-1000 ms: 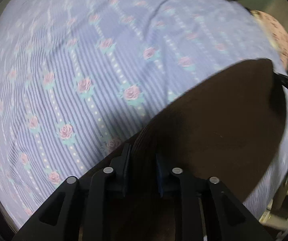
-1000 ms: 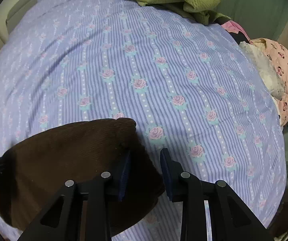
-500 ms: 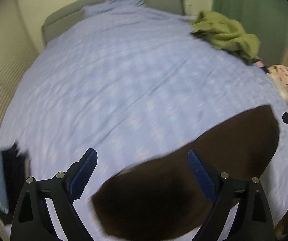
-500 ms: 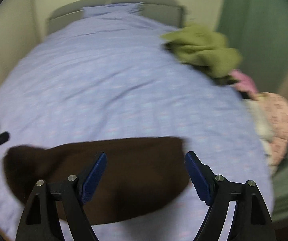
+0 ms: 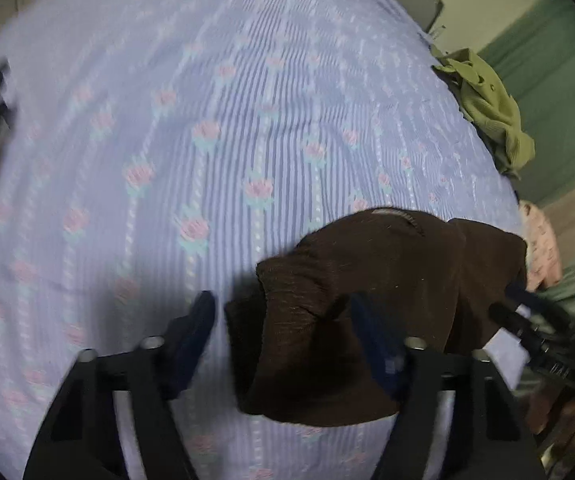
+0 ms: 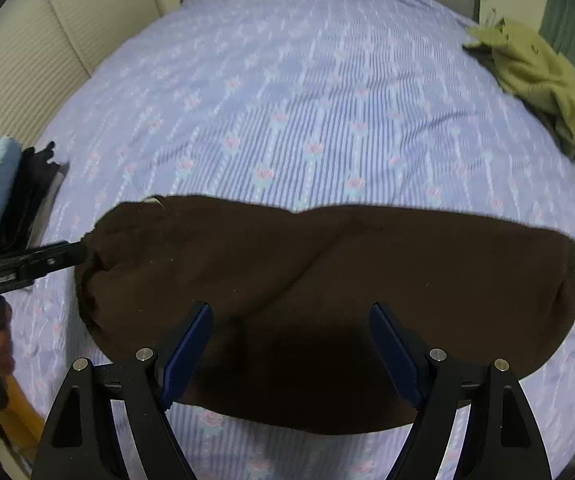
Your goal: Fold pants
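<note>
1. The left claw [image 5: 283, 344] is spread open, its blue-padded fingers [image 5: 195, 328] on either side of a bunched end of the brown pants [image 6: 327, 264]; the cloth sits in the gap with neither pad pressed on it. This view is motion-blurred.
2. In the right wrist view the left claw [image 6: 75, 252] reaches in from the left, held roughly level and pointing along the bed, its tip at the gathered left end of the pants. Fingers of the person's hand [image 6: 1, 344] wrap its handle below.
3. The right claw [image 6: 289, 344] is also open wide, holding nothing. It hovers over the near edge of the pants, around their middle, angled down and forward.
4. The pants lie on the bed [image 6: 307, 100], stretched crosswise in a long band on the lavender floral sheet, their left end rumpled and raised.
5. Beyond the pants to the right, an olive-green garment [image 6: 539, 76] is heaped at the bed's edge.
6. Left of the pants, a stack of dark and light-blue folded clothes [image 6: 11, 192] sits by the bed's edge.
</note>
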The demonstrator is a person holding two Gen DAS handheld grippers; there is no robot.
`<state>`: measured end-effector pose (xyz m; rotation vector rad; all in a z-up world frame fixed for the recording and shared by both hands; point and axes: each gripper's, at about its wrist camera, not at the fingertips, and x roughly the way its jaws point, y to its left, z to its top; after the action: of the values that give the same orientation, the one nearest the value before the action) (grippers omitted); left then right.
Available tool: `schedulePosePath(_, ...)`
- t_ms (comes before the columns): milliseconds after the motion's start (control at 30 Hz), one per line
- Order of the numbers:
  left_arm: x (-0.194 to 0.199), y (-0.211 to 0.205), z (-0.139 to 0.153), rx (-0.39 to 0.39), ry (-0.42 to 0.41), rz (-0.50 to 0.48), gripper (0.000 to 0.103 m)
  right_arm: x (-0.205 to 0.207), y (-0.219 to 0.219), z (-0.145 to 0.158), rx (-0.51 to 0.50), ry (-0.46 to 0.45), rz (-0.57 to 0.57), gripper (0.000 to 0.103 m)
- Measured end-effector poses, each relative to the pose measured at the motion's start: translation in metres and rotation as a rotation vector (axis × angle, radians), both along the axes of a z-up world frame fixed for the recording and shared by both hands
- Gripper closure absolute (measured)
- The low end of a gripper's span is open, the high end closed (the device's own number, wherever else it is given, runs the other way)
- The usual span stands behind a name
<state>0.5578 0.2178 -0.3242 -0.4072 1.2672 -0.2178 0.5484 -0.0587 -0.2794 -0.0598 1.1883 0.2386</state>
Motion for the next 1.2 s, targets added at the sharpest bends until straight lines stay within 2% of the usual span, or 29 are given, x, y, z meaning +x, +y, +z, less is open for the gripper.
schedulePosePath(100, 0.003, -0.003, -0.015, -0.053, 0.028, -0.001, 0.048, 0.006, 0.002, -0.010, -0.004, 0.031, -0.034, 0.022)
schedulePosePath(133, 0.004, -0.004, -0.018, -0.068, 0.033, -0.003, 0.053, 0.005, 0.003, -0.012, 0.001, 0.038, -0.043, 0.022)
schedulePosePath(167, 0.004, -0.005, -0.022, -0.100, 0.047, -0.001, 0.064, 0.005, 0.003, -0.013, 0.001, 0.041, -0.049, 0.022)
schedulePosePath(233, 0.003, -0.005, -0.024, -0.097, 0.055, 0.022, 0.073, 0.005, 0.005, -0.017, -0.008, 0.050, -0.056, 0.022)
schedulePosePath(267, 0.002, -0.003, -0.019, -0.083, 0.034, 0.030, 0.080, 0.006, 0.008, -0.019, -0.011, 0.057, -0.055, 0.022)
schedulePosePath(300, 0.001, -0.003, -0.014, -0.059, 0.019, 0.032, 0.081, 0.007, 0.011, -0.022, -0.013, 0.065, -0.052, 0.022)
schedulePosePath(433, -0.006, -0.012, -0.004, 0.055, -0.022, -0.017, 0.082, 0.017, 0.026, -0.028, -0.014, 0.073, -0.024, 0.022)
schedulePosePath(533, 0.001, -0.010, -0.017, 0.087, 0.001, -0.022, 0.082, 0.028, 0.039, -0.042, -0.046, 0.080, 0.003, 0.022)
schedulePosePath(633, 0.014, -0.010, -0.030, 0.129, 0.024, -0.012, 0.077, 0.042, 0.041, -0.063, -0.087, 0.117, 0.005, 0.022)
schedulePosePath(667, 0.018, -0.014, -0.031, 0.169, 0.024, -0.018, 0.068, 0.046, 0.038, -0.071, -0.085, 0.138, 0.000, 0.023)
schedulePosePath(700, 0.020, -0.019, -0.031, 0.232, 0.023, -0.034, 0.054, 0.050, 0.032, -0.074, -0.071, 0.155, -0.010, 0.023)
schedulePosePath(767, 0.022, -0.024, -0.022, 0.350, 0.007, -0.049, 0.033, 0.051, 0.019, -0.068, -0.047, 0.155, -0.038, 0.023)
schedulePosePath(867, 0.005, -0.031, 0.013, 0.431, -0.085, -0.071, 0.030, 0.038, -0.008, -0.030, -0.019, 0.064, -0.064, 0.023)
schedulePosePath(933, -0.017, -0.048, 0.044, 0.575, -0.198, -0.110, 0.024, 0.020, -0.031, -0.003, -0.010, 0.007, -0.072, 0.022)
schedulePosePath(967, -0.032, -0.065, 0.063, 0.622, -0.280, -0.168, 0.019, 0.011, -0.042, 0.007, -0.010, -0.012, -0.077, 0.022)
schedulePosePath(1067, -0.072, -0.111, 0.090, 0.647, -0.408, -0.319, 0.019, -0.022, -0.078, 0.033, -0.011, -0.043, -0.087, 0.023)
schedulePosePath(1133, -0.095, -0.149, 0.097, 0.652, -0.483, -0.420, 0.019, -0.044, -0.095, 0.039, -0.007, -0.037, -0.092, 0.023)
schedulePosePath(1167, -0.108, -0.164, 0.097, 0.662, -0.526, -0.476, 0.020, -0.054, -0.104, 0.041, -0.008, -0.032, -0.097, 0.023)
schedulePosePath(1200, -0.121, -0.189, 0.095, 0.689, -0.581, -0.550, 0.026, -0.062, -0.110, 0.040, -0.009, -0.027, -0.103, 0.023)
